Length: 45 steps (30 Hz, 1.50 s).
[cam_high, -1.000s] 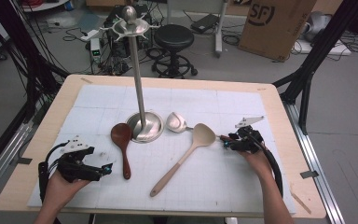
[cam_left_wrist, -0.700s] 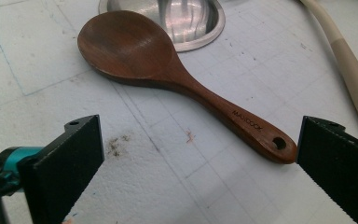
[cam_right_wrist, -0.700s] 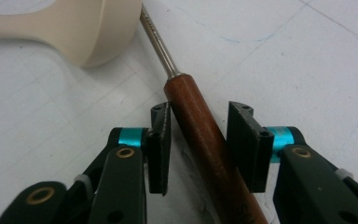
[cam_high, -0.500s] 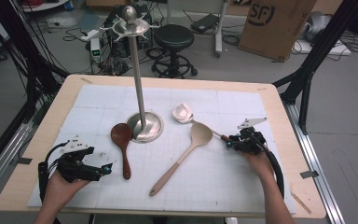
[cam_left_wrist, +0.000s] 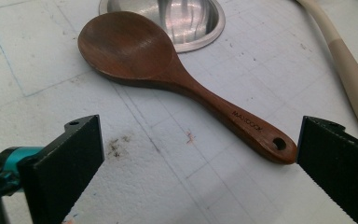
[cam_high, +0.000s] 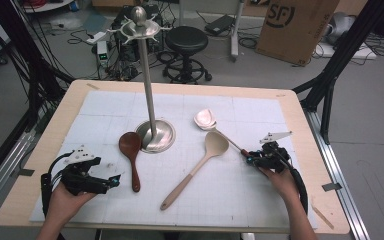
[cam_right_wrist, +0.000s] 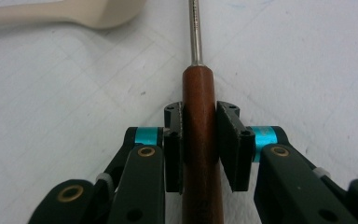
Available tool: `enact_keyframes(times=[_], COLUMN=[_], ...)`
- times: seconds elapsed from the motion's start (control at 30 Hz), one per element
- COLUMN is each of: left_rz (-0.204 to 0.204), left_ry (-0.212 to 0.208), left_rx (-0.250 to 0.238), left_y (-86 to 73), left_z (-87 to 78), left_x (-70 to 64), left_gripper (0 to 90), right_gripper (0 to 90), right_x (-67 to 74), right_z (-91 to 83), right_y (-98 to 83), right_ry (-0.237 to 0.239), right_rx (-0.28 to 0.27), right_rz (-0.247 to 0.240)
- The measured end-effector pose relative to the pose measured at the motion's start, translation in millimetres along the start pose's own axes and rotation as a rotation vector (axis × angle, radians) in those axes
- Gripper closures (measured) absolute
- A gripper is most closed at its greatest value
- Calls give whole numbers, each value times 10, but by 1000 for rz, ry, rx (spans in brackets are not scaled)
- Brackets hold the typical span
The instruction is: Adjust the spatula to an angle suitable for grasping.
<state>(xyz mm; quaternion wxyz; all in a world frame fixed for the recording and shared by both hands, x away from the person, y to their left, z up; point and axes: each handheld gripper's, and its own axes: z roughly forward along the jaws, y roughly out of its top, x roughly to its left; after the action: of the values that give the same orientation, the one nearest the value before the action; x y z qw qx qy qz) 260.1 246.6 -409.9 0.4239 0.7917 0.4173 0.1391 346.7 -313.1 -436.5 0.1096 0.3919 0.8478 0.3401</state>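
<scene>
The right gripper [cam_right_wrist: 199, 149] has its jaws clamped on the brown wooden handle of the ladle [cam_right_wrist: 198, 154]; they have just been closing, and both pads now press the handle's sides. From the grip a thin metal shaft runs forward along the mat [cam_high: 260, 210]. In the high view the right gripper [cam_high: 252, 159] sits near the right edge of the table [cam_high: 305, 130], and the ladle [cam_high: 206, 120] reaches from it up and to the left, its pale bowl lying on the mat right of the table's middle, near the stand's base.

The left gripper [cam_left_wrist: 196, 172] has its jaws wide apart with nothing between them (bare mat there). Just ahead of them lies the dark spoon [cam_left_wrist: 168, 74], its holed handle end just beside the right-hand jaw; whether they touch cannot be told. In the high view the left gripper [cam_high: 111, 181] rests near the table's front left corner, and the dark spoon [cam_high: 131, 155] lies just right of it, bowl up against the stand [cam_high: 155, 135].

The stand's round metal base sits at the middle of the mat, its pole rising to a ring of hooks. A pale spoon [cam_high: 200, 162] lies aslant between the dark spoon and the ladle, handle toward the front edge.
</scene>
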Motion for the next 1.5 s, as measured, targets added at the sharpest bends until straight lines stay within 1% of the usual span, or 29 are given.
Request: enact_keyframes(times=[0.13, 0.2, 0.23, 0.33, 0.43, 0.5, 0.53, 0.57, 0.63, 0.77, 0.9, 1.03, 1.1, 1.17, 1.2, 1.23, 1.33, 1.43, 1.5], left_rz=[3, 3, 1, 2, 4, 4, 3, 3, 0, 1, 2, 2, 0, 4, 5, 7, 4, 1, 0], left_ry=[-2, -2, -1, -4, -5, -6, -6, -5, -5, -1, -2, -4, -1, -3, -2, -3, -3, -3, -3], left_rx=[3, 0, -1, 3, 5, 5, 4, 4, 2, -1, -1, 0, 0, 4, 4, 4, 3, 0, 0], left_y=[4, 8, 9, 12, 13, 12, 12, 12, 11, 9, 8, 10, 10, 13, 14, 15, 13, 10, 7], left_z=[5, 11, 14, 23, 30, 31, 31, 30, 28, 20, 14, 14, 19, 23, 25, 26, 28, 20, 14], left_x=[-10, -11, -12, -10, -8, -7, -7, -6, -10, -12, -6, -4, -11, -15, -18, -19, -19, -8, -1], left_gripper=[16, 16, 16, 17, 16, 16, 16, 16, 16, 16, 17, 16, 16, 16, 16, 16, 16, 16, 16], right_gripper=[721, 699, 667, 642, 656, 691, 716, 721, 729, 730, 729, 729, 729, 721, 712, 669, 633, 623, 639], right_x=[0, 12, 23, 37, 48, 49, 45, 40, 40, 50, 76, 93, 101, 106, 103, 108, 117, 141, 157], right_z=[-22, -6, 10, 69, 110, 123, 118, 114, 96, 42, -32, -104, -130, -136, -132, -127, -99, -24, 26], right_y=[-28, -10, 5, 58, 100, 107, 105, 103, 92, 43, -42, -133, -165, -169, -161, -146, -66, 55, 110], right_ry=[13, 11, 0, -13, -26, -31, -24, -26, -29, -25, -19, -8, -1, 4, 6, 5, 1, -8, -26], right_rx=[-4, -5, -6, 4, 5, 4, 6, 4, 10, 17, 17, 12, 12, 13, 15, 5, -21, -27, -21], right_rz=[13, -6, -12, -37, -52, -58, -54, -54, -39, -28, -11, -3, 11, 11, 10, 10, 5, -15, -32])
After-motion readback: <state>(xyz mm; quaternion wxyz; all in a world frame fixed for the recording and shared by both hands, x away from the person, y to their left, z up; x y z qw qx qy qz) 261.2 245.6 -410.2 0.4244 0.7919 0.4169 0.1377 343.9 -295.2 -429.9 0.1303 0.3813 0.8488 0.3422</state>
